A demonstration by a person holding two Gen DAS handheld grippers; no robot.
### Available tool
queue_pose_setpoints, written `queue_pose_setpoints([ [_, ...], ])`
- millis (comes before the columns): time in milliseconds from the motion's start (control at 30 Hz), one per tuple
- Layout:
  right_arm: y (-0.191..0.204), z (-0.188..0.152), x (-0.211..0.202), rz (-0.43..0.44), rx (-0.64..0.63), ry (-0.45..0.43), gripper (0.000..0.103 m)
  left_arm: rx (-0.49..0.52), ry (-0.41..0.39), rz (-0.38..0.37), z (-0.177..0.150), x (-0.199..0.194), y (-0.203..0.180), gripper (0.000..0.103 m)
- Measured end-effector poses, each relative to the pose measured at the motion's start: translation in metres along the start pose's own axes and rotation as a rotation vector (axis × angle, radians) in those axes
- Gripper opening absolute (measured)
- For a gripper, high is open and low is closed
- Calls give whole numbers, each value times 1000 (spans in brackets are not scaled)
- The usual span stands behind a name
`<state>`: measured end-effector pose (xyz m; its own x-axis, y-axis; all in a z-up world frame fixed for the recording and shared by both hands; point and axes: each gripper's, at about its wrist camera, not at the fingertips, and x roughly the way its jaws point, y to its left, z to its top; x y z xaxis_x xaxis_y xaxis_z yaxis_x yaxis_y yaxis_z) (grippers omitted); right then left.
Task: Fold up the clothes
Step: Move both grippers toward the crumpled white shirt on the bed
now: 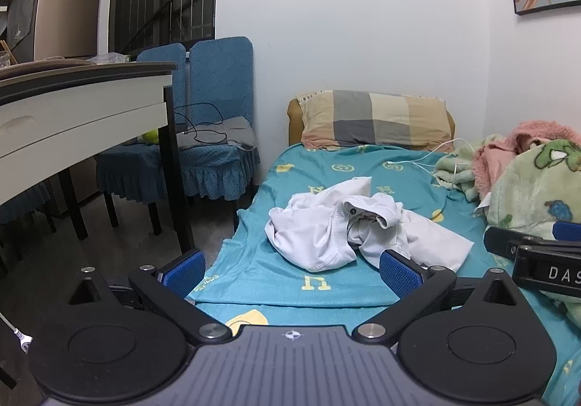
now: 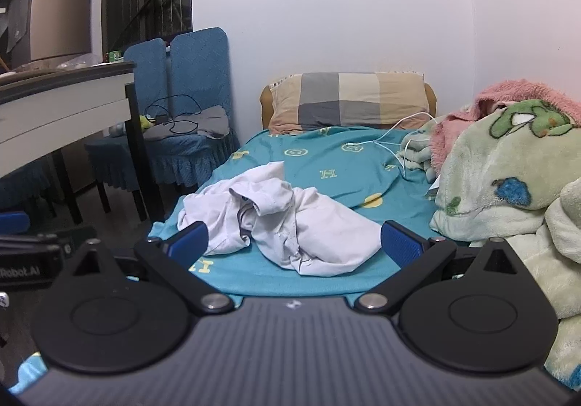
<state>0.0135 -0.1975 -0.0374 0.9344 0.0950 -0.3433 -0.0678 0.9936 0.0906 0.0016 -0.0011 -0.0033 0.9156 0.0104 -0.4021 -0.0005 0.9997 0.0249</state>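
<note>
A crumpled white garment (image 1: 363, 224) lies in a heap on the teal bed sheet (image 1: 326, 162), below the checked pillow (image 1: 374, 119). The left tongs (image 1: 290, 273) and right tongs (image 2: 294, 242) both gape wide, holding nothing, just short of the garment.

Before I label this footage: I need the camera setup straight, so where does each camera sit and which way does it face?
Left wrist: on the left gripper, facing along the bed at the white garment and pillow; its open fingers show, with the right gripper at the right edge.
Right wrist: on the right gripper, same heading; its open fingers show, the left gripper at the left edge.
Shared: garment, pillow, blanket, blue chairs, table.
</note>
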Motion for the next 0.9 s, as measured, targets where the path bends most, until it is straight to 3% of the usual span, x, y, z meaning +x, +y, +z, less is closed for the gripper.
queue_pose_setpoints([
  [900,-7,3,1,-18,-21,2,103,-25,46,-25,-17,23,-12,103],
])
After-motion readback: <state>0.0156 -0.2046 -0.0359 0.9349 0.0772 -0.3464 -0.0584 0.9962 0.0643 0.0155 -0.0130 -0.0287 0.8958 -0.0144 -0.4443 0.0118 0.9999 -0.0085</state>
